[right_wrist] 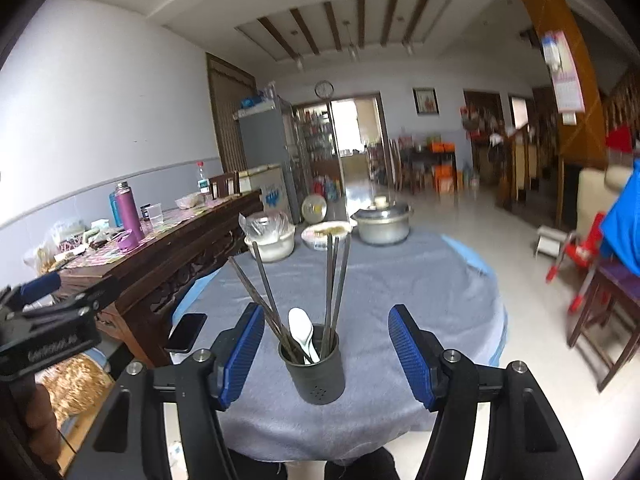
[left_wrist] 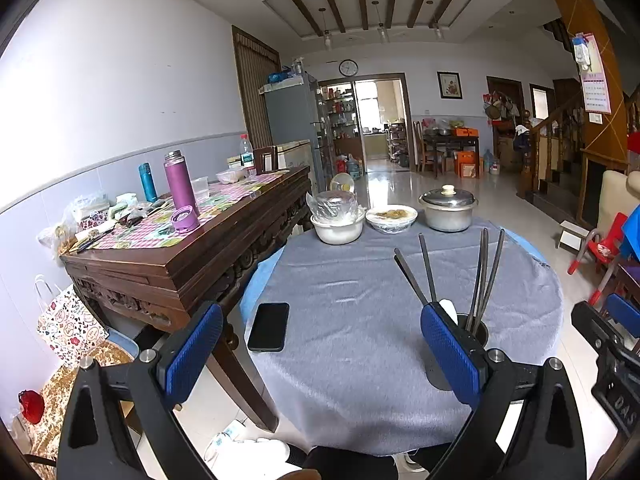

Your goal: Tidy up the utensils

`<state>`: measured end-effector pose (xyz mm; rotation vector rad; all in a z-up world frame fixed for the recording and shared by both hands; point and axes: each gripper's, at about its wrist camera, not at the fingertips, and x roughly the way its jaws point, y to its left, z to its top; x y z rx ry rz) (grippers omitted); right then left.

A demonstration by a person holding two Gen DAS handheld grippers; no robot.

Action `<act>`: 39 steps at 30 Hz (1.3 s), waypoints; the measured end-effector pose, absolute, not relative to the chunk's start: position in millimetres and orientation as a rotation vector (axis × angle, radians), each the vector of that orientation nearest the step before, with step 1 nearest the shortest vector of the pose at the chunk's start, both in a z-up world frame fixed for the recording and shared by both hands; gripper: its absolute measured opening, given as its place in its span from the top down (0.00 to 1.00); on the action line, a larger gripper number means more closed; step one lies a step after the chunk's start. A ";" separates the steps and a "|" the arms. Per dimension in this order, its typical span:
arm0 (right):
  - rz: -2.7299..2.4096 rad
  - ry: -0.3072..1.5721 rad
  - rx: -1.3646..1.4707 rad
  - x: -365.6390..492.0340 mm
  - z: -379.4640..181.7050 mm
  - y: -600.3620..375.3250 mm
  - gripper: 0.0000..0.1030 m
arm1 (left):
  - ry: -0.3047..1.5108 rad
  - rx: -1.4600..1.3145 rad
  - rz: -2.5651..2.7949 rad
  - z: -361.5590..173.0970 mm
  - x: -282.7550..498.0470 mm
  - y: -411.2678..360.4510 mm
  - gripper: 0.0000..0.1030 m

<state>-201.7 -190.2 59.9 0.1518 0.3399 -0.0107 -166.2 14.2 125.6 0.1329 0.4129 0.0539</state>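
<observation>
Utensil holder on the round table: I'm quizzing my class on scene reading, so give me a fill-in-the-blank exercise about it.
1. The holder stands on a ____ cloth.
2. Beside the chopsticks it holds a white ____.
3. The phone lies to the holder's ____ in both views.
4. The right gripper has its fingers ____ around the holder.

Missing words: grey; spoon; left; open

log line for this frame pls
left gripper: open, empty | right gripper: open, astride dark cylindrical utensil holder | chopsticks, white spoon: in holder
</observation>
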 end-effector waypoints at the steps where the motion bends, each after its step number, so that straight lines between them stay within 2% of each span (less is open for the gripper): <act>1: -0.014 0.328 0.140 -205.3 60.4 -187.4 0.34 | 0.411 0.128 0.054 125.9 -167.1 15.8 0.04; 39: 0.024 0.415 0.160 -203.7 62.2 -168.1 0.34 | 0.398 0.050 0.082 122.4 -180.3 57.3 0.04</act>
